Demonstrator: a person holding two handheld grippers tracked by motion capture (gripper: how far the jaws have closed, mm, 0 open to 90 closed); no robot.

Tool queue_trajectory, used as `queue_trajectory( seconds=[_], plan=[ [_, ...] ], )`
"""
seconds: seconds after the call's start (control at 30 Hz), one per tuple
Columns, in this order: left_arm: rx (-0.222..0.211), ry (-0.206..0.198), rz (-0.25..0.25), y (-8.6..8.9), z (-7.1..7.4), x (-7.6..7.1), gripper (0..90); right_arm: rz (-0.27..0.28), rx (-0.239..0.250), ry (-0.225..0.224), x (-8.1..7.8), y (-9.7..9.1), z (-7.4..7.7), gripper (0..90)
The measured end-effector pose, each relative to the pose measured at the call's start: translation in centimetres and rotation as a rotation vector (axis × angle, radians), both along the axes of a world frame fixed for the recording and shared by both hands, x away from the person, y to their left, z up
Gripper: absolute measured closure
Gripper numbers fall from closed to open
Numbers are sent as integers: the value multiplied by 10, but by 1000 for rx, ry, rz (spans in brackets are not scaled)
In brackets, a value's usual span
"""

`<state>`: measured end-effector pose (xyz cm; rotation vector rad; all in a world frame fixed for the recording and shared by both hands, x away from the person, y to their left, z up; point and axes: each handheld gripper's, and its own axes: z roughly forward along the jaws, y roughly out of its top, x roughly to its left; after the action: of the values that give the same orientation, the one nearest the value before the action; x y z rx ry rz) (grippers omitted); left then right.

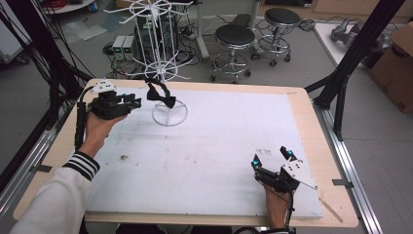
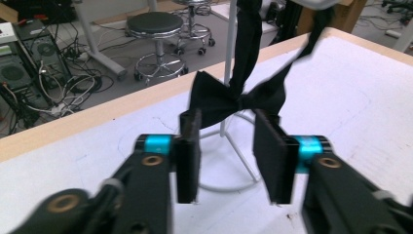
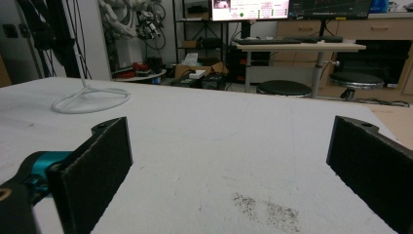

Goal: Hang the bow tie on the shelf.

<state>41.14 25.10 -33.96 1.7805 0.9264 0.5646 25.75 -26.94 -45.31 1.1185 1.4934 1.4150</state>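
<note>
A black bow tie point(image 1: 163, 99) hangs by its strap from a white wire display rack point(image 1: 160, 29) at the table's far left. It dangles just above the rack's ring base point(image 1: 169, 113). My left gripper point(image 1: 135, 100) points at it from the left. In the left gripper view the jaws of my left gripper point(image 2: 226, 146) stand apart, with the bow tie point(image 2: 234, 100) just beyond the tips and no pad pressing on it. Near the front right edge my right gripper point(image 1: 272, 157) rests low over the white mat, open, with nothing between its pads point(image 3: 97, 165).
A white mat point(image 1: 219, 146) covers most of the wooden table point(image 1: 311, 126). Two black stools point(image 1: 234, 35) and cabling stand on the floor behind it. Black frame posts point(image 1: 355, 48) rise at the right. A dark smudge point(image 3: 268, 209) marks the mat ahead of the right gripper.
</note>
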Motion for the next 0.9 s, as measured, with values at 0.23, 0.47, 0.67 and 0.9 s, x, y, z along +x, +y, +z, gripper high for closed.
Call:
queue_trajectory(
  seconds=[0.23,0.47,0.67,0.9],
  plan=[
    [-45,110,-3,15,-1,-5,160,6,1,-2,0,-1,0,16],
    [-100,-25,-53,30,-15,-33,124,7,7,-1,0,-1,0,16],
    [-110,-85,-54,44,-40,-59,119,7,3,-4,0,-1,0,16],
    [-140,-109,-56,57,-62,-83,120,6,1,-4,0,0,0,16]
  ],
)
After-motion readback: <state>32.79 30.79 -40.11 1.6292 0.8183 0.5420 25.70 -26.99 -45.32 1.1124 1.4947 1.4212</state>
